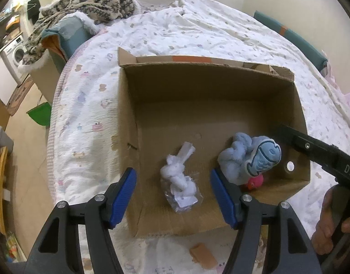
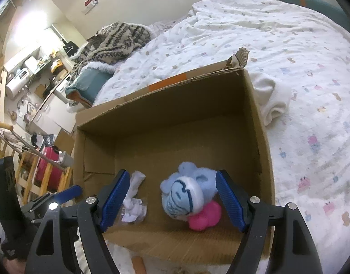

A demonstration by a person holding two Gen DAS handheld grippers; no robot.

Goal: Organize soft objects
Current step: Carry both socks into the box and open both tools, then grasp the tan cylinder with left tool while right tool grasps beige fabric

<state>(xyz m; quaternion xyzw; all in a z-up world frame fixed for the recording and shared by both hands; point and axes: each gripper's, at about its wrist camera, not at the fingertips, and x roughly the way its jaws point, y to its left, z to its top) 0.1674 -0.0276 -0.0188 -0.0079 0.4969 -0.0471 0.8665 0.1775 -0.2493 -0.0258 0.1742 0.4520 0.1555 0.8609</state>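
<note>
Fingers of both grippers, left (image 1: 172, 198) and right (image 2: 172, 199), stand wide, holding nothing. Toys (image 2: 186, 194) lie in the box (image 1: 209, 86) mid-bed; we should lift clear of its walls.

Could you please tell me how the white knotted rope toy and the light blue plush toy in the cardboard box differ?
The white knotted rope toy is slim, white and partly in clear plastic wrap; the light blue plush toy is bulkier, unwrapped and bears a fish face. The rope toy lies alone; the plush rests against a pink toy. Both lie inside the cardboard box.
</note>
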